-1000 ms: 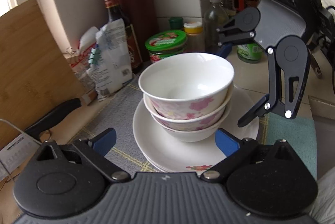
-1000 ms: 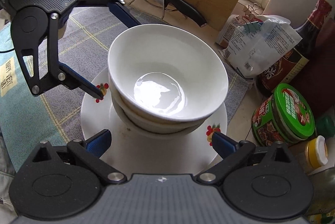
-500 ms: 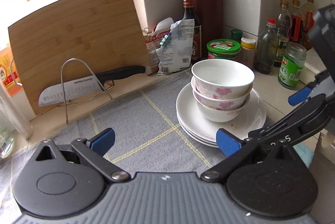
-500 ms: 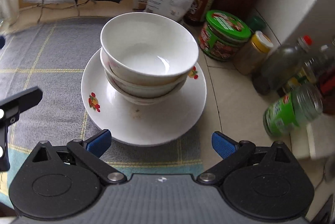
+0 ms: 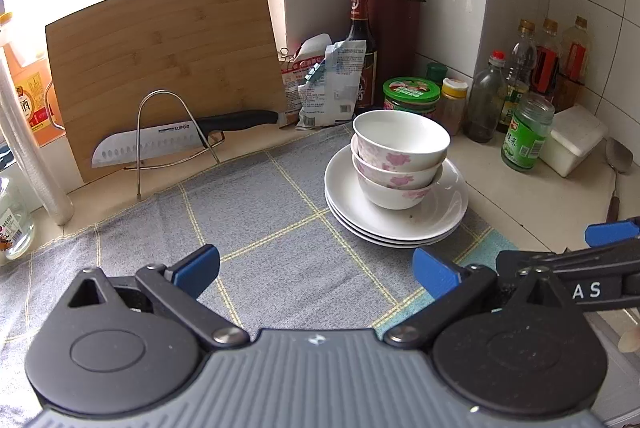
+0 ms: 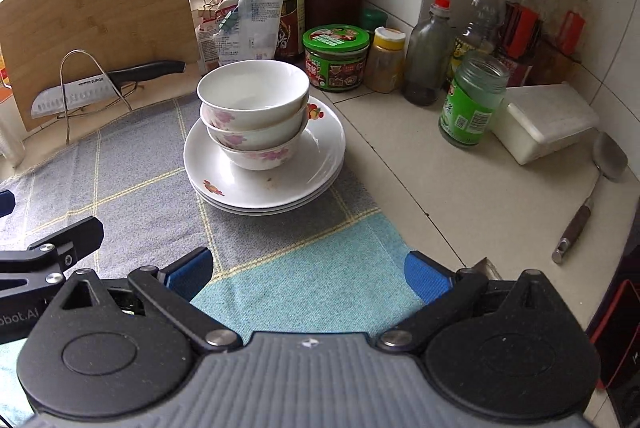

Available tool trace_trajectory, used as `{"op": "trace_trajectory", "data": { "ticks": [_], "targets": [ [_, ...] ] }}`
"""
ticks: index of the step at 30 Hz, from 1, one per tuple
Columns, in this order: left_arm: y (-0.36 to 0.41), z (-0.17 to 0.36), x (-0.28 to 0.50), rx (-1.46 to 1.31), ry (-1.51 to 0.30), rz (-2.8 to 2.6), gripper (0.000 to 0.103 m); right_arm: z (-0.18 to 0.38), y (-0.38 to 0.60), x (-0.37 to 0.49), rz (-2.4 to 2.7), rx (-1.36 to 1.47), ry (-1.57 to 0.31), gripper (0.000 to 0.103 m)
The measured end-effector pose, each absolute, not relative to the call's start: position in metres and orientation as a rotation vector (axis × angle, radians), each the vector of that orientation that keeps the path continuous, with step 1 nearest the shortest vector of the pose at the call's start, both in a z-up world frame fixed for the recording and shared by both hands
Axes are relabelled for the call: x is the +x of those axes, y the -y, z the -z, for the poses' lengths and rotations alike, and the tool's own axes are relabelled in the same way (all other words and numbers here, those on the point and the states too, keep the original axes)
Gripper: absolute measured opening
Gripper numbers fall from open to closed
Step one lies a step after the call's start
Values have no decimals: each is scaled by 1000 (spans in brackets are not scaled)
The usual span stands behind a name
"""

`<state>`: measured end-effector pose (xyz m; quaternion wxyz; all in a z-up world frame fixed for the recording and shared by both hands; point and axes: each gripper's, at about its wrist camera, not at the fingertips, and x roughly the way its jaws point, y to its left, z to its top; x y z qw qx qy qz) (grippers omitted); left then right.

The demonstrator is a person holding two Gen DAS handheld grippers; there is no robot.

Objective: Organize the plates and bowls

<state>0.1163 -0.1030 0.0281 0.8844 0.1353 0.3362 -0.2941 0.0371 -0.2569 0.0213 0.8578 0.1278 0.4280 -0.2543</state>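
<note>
three glossy floral bowls (image 6: 253, 112) sit nested on a stack of white plates (image 6: 276, 184) on the woven grey checked cloth (image 5: 280, 228), near jars (image 6: 335, 56) and bottles (image 6: 428, 52). both the left gripper (image 5: 316, 272) and right gripper (image 6: 306, 274) hang spread wide and empty, well short of the stack.

Both grippers spread wide, empty.
Left gripper (image 5: 316, 268): blue fingertips (image 5: 198, 266) sit at lower centre of its own view, jaws apart, nothing between them. Right gripper (image 6: 308, 272): the same pose at lower centre of its view, blue fingertips (image 6: 426, 274) parted and gripping nothing.
</note>
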Motion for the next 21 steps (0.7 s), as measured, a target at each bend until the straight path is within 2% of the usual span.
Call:
{"op": "trace_trajectory", "data": {
  "ticks": [21],
  "targets": [
    [98, -36, 115, 253, -710, 584, 102, -35, 253, 32, 553, 244, -857, 103]
  ]
}}
